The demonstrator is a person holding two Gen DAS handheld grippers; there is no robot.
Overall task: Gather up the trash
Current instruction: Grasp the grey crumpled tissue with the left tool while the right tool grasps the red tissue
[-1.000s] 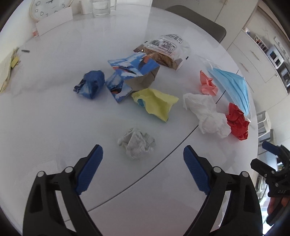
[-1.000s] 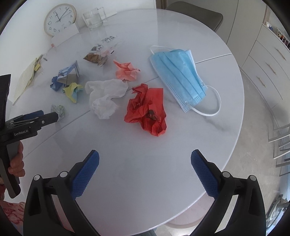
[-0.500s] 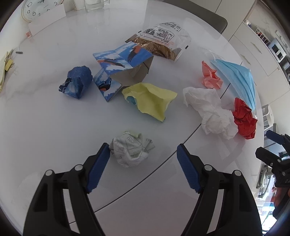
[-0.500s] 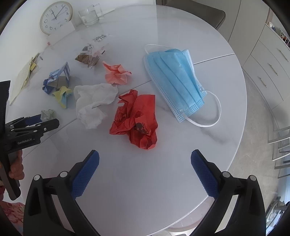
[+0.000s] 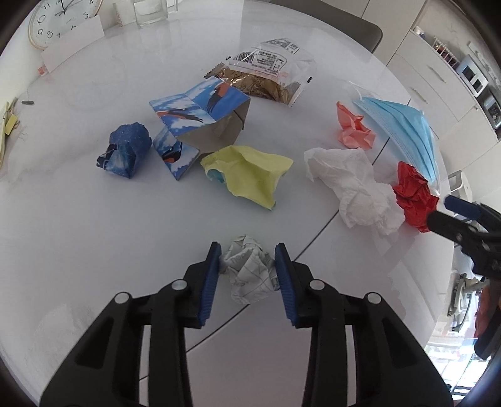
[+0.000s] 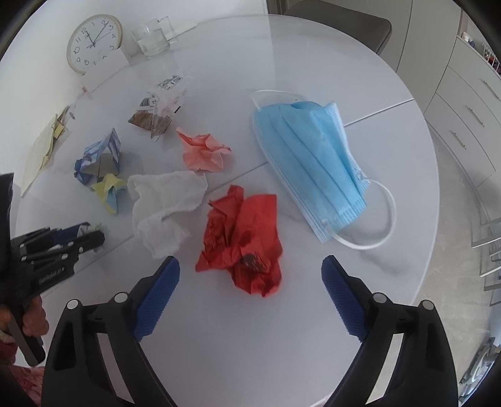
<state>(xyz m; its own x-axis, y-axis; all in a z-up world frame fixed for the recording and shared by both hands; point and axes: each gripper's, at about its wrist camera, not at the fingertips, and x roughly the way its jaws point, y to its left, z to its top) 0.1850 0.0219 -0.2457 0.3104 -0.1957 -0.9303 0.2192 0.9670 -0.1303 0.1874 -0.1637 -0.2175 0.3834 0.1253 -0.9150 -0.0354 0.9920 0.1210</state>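
A crumpled grey-white printed paper ball [image 5: 247, 272] lies on the white round table [image 5: 94, 219]. My left gripper [image 5: 248, 249] is closing on it, and both blue pads touch its sides. In the right wrist view a crumpled red paper [image 6: 241, 238] lies just ahead of my right gripper [image 6: 250, 261]; its near end reaches between the wide-apart fingers, which are closing and do not touch it. Further trash lies around: white tissue [image 5: 357, 188], yellow paper [image 5: 250, 175], pink paper [image 5: 353, 128], blue face mask [image 6: 313, 156], a blue wad [image 5: 125, 150], torn bird-print carton [image 5: 200, 115], a snack wrapper [image 5: 266, 72].
A wall clock [image 6: 94, 42] leans at the table's far edge beside a glass [image 6: 153, 39] and a white card. Papers [image 6: 40, 153] lie at the far left. A chair back [image 6: 338, 22] stands behind the table, and drawers [image 6: 463, 103] are on the right.
My left gripper moved in over the paper ball and its fingers closed from wide apart to touching it. My right gripper came closer to the red paper and its fingers narrowed slightly.
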